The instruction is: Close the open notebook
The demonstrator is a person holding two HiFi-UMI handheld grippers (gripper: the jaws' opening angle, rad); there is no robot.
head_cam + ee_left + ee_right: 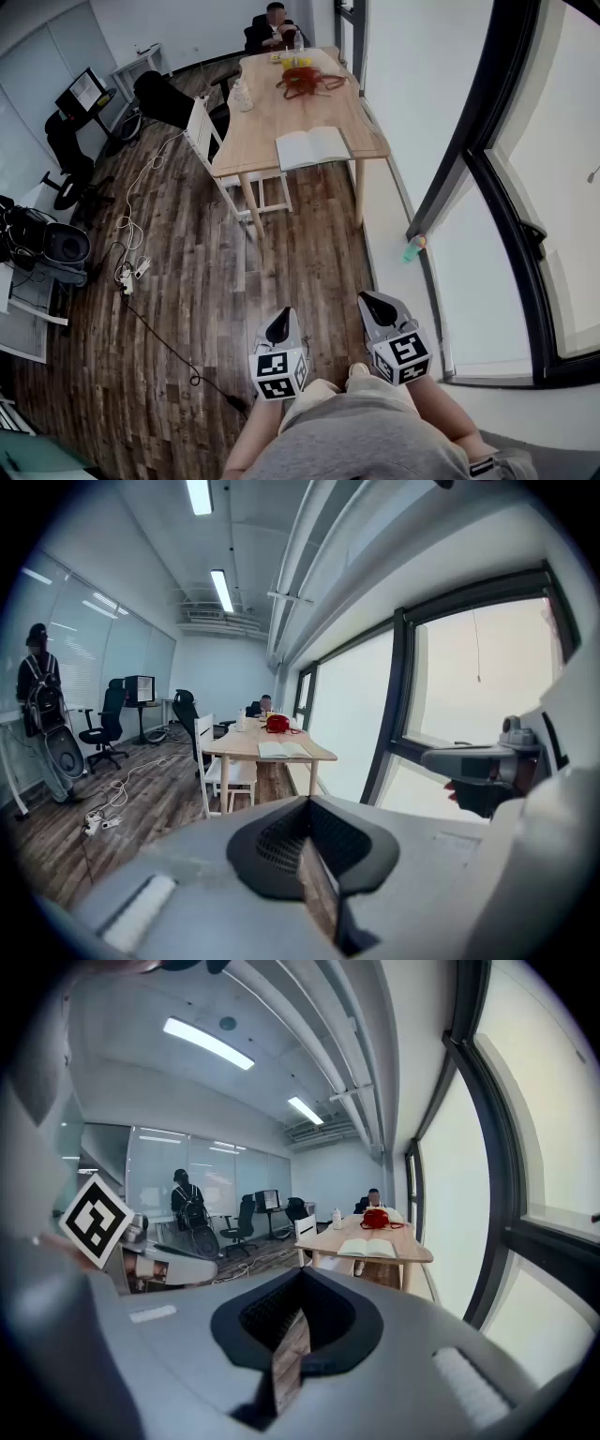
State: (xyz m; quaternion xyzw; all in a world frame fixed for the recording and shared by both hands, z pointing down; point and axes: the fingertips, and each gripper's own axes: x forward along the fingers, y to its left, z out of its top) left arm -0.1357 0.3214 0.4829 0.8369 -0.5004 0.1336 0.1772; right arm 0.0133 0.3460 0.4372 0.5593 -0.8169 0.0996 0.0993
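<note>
The open notebook [313, 147] lies flat with white pages up at the near end of a long wooden table [262, 122], far ahead of me. It also shows small in the left gripper view as the notebook [281, 749] and in the right gripper view as the notebook [368, 1248]. My left gripper [278, 328] and right gripper [378, 307] hang side by side above the wooden floor, close to my legs and well short of the table. Both point toward the table. The left gripper [309, 844] and right gripper [295, 1324] have jaws shut with nothing between them.
A red bundle [305, 82] and a bottle [241, 94] sit further along the table, where a person [274, 28] is seated. A white chair [211, 141] stands at its left side. Cables [131, 272] trail on the floor at left. A window wall [469, 187] runs along the right. A person with a backpack [39, 700] stands at left.
</note>
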